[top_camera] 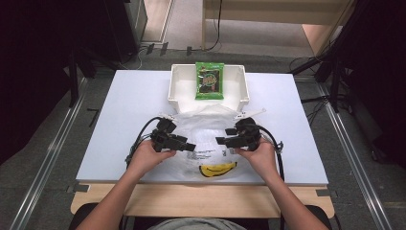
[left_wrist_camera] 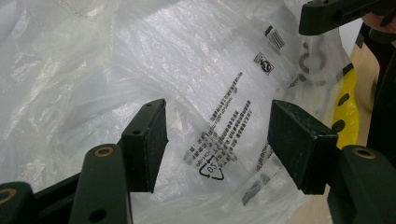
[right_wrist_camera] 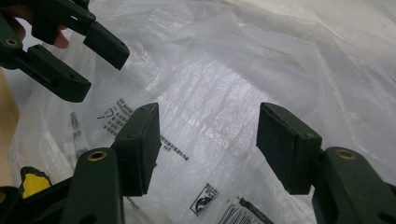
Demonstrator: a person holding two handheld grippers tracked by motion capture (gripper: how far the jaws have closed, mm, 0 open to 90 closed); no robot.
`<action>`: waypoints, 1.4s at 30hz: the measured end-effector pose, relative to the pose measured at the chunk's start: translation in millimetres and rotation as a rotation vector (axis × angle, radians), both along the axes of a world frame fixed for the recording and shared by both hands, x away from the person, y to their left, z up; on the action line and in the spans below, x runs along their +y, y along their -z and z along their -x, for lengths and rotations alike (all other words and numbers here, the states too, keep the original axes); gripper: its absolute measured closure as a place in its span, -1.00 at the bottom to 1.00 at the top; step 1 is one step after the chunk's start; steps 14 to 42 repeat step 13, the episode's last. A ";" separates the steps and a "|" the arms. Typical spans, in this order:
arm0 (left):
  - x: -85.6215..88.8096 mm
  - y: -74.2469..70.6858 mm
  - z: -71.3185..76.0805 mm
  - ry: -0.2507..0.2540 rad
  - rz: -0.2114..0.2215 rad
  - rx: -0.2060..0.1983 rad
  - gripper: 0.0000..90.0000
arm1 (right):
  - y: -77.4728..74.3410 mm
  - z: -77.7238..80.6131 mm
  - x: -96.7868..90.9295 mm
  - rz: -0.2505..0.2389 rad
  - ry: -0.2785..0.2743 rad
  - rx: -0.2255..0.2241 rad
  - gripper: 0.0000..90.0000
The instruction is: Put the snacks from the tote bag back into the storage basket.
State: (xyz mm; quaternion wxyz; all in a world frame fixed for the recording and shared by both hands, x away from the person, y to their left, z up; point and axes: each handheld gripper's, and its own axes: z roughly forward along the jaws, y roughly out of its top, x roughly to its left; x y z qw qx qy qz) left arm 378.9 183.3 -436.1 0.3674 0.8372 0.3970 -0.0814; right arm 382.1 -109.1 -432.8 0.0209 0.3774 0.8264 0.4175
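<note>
A clear plastic bag (top_camera: 206,143) with black print and a yellow smile mark (top_camera: 218,169) lies flat on the white table (top_camera: 124,120) in front of the person. My left gripper (top_camera: 189,146) hovers over the bag's left side, jaws open, nothing between them; its own view shows the bag's print (left_wrist_camera: 219,140) beyond the open jaws (left_wrist_camera: 217,149). My right gripper (top_camera: 221,141) faces it from the right, also open over the bag (right_wrist_camera: 224,93), midpoint (right_wrist_camera: 208,149). Behind the bag, a green snack packet (top_camera: 209,80) lies in a white bin (top_camera: 177,84).
The white bin stands at the table's far edge, just behind the bag. The other gripper's jaws show at upper right in the left gripper view (left_wrist_camera: 336,14) and upper left in the right gripper view (right_wrist_camera: 70,51). A wooden ledge (top_camera: 201,199) runs along the near side.
</note>
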 end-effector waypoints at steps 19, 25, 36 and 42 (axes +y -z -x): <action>3.4 -0.8 -1.1 -0.008 0.010 -0.006 -0.15 | 0.5 -2.0 -2.8 -0.011 0.001 0.007 -0.10; 3.4 -0.8 -1.1 -0.008 0.010 -0.006 -0.15 | 0.5 -2.0 -2.8 -0.011 0.001 0.007 -0.10; 3.4 -0.8 -1.1 -0.008 0.010 -0.006 -0.15 | 0.5 -2.0 -2.8 -0.011 0.001 0.007 -0.10; 3.4 -0.8 -1.1 -0.008 0.010 -0.006 -0.15 | 0.5 -2.0 -2.8 -0.011 0.001 0.007 -0.10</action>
